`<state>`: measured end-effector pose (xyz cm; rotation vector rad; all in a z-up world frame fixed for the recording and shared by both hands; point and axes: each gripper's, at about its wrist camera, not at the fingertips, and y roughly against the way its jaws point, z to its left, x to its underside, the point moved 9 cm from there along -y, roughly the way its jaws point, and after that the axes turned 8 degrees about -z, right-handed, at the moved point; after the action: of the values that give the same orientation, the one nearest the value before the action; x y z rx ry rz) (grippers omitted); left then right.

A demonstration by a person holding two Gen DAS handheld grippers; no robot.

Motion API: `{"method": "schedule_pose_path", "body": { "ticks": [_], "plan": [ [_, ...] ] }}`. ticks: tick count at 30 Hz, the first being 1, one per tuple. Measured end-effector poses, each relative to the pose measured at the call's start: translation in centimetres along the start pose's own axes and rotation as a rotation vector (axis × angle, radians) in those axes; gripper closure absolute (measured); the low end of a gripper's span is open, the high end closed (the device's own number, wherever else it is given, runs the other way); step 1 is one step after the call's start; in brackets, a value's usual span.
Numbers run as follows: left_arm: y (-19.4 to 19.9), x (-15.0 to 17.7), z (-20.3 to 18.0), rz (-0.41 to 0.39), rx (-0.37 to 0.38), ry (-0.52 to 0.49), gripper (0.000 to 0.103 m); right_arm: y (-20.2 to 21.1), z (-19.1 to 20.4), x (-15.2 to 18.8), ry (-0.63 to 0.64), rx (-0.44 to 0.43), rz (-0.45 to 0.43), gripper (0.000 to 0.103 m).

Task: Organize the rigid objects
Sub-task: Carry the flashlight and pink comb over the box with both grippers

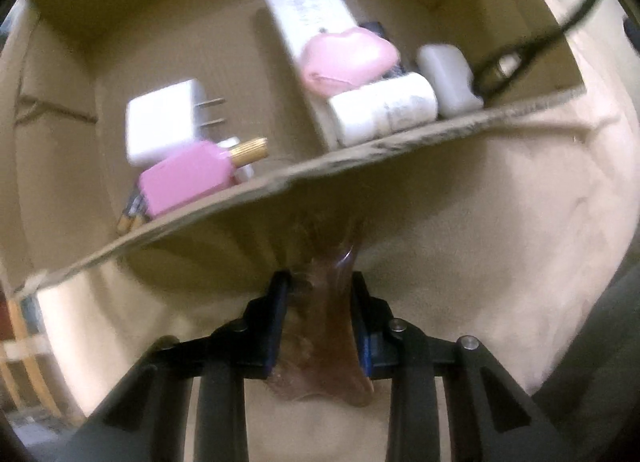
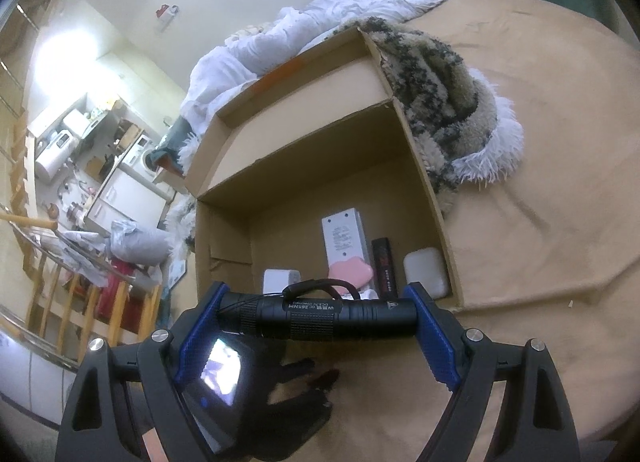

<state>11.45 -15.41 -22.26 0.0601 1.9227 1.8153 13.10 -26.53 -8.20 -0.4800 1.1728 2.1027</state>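
Flashlight (image 2: pixel 316 316) sits crosswise, clenched in the right claw (image 2: pixel 316 318) above a cardboard box (image 2: pixel 424 165) holding chargers; the left claw (image 1: pixel 320 326) pinches a blurred brown piece (image 1: pixel 320 346) outside the box.

A home bedroom: rumpled duvet (image 2: pixel 320 21), fluffy blanket (image 2: pixel 448 101), bedsheet (image 2: pixel 560 181).

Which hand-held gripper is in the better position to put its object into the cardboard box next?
Probably the right hand-held gripper. It grips the black flashlight by both ends at the open cardboard box. The left hand-held gripper pinches a brown translucent object outside the box wall.
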Motion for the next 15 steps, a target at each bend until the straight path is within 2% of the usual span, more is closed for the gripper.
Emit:
{"method": "schedule_pose_path", "body": {
  "ticks": [8,15],
  "plan": [
    [3.6,0.9,3.9,-0.071,-0.011,0.131,0.076,-0.2,0.1,0.2,0.018,0.016,0.004,0.010],
    [8.7,1.2,7.1,-0.187,-0.039,0.205,0.076,-0.1,0.2,0.3,0.031,0.028,0.003,0.010]
  ]
}}
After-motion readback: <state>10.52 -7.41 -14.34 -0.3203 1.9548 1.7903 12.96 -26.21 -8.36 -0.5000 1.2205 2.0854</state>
